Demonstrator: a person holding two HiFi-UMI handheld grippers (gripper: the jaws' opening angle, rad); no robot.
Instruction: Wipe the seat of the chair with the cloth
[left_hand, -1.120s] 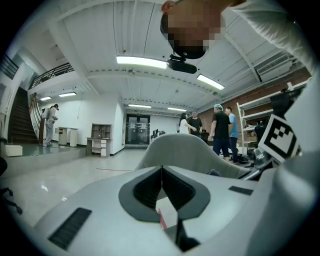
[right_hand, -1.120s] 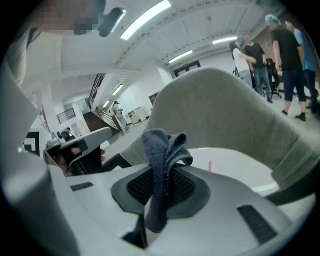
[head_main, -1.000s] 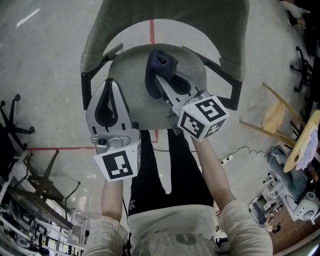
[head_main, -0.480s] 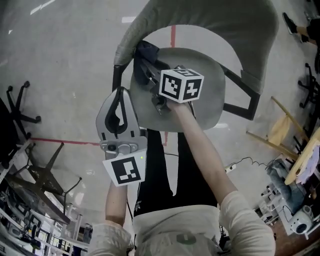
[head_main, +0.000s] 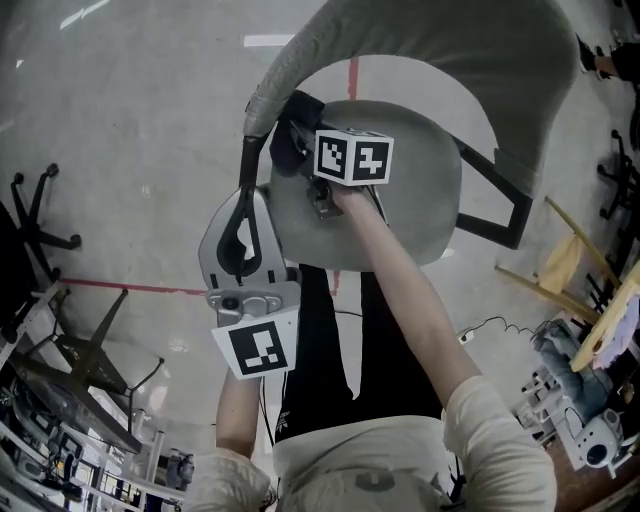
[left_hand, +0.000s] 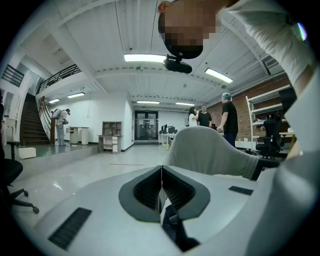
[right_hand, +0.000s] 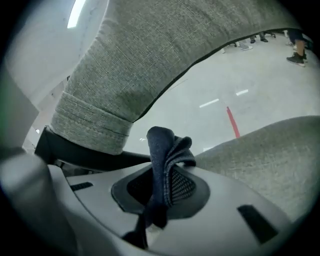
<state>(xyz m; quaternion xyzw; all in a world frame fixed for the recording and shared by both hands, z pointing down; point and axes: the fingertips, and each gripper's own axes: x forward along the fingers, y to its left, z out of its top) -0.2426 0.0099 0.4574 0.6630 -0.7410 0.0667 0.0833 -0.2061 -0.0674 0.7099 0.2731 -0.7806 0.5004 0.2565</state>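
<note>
Head view: right gripper (head_main: 292, 140) clamps a dark blue cloth (head_main: 280, 152) at the far-left edge of the chair seat (head_main: 405, 200); left gripper (head_main: 243, 200) is pinched together, empty.

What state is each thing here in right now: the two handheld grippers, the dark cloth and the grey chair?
left gripper: shut, holding nothing, held beside the chair.
right gripper: shut on the cloth, over the seat's edge.
dark blue cloth: bunched up, pinched between the right gripper's jaws.
grey fabric chair: upright, nothing lying on its seat.
</note>
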